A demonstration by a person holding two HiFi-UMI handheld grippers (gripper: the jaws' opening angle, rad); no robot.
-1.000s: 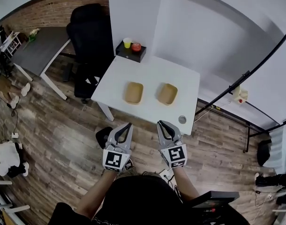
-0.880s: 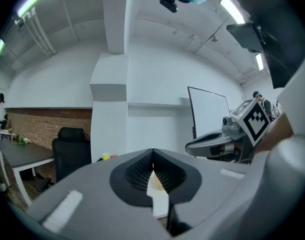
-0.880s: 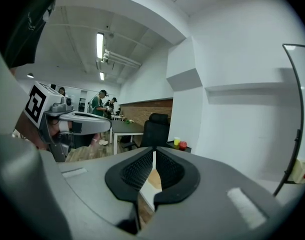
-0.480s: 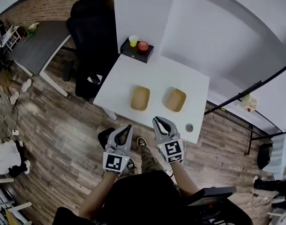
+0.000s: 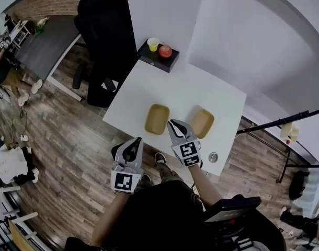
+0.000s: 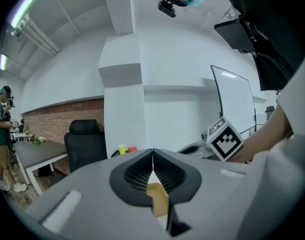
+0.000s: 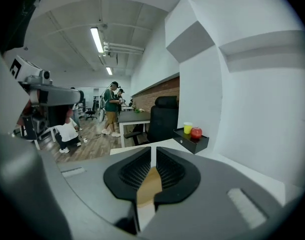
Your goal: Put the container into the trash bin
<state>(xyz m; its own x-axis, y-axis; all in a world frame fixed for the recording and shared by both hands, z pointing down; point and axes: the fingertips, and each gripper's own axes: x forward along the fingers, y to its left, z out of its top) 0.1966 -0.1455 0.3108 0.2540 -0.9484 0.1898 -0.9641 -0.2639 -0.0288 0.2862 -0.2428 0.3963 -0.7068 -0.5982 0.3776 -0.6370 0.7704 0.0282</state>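
On your white table's (image 5: 212,90) far corner sits 1 black box (image 5: 158,58) (yellow cup (image 5: 153,44) and red apple (image 5: 165,50) on top); a black chair (image 5: 104,30) stands beside the table.

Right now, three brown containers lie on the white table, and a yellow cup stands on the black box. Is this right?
Not quite. The head view shows only two brown containers on the white table, not three: the left container and the right container. The rest holds: the yellow cup stands on the black box.
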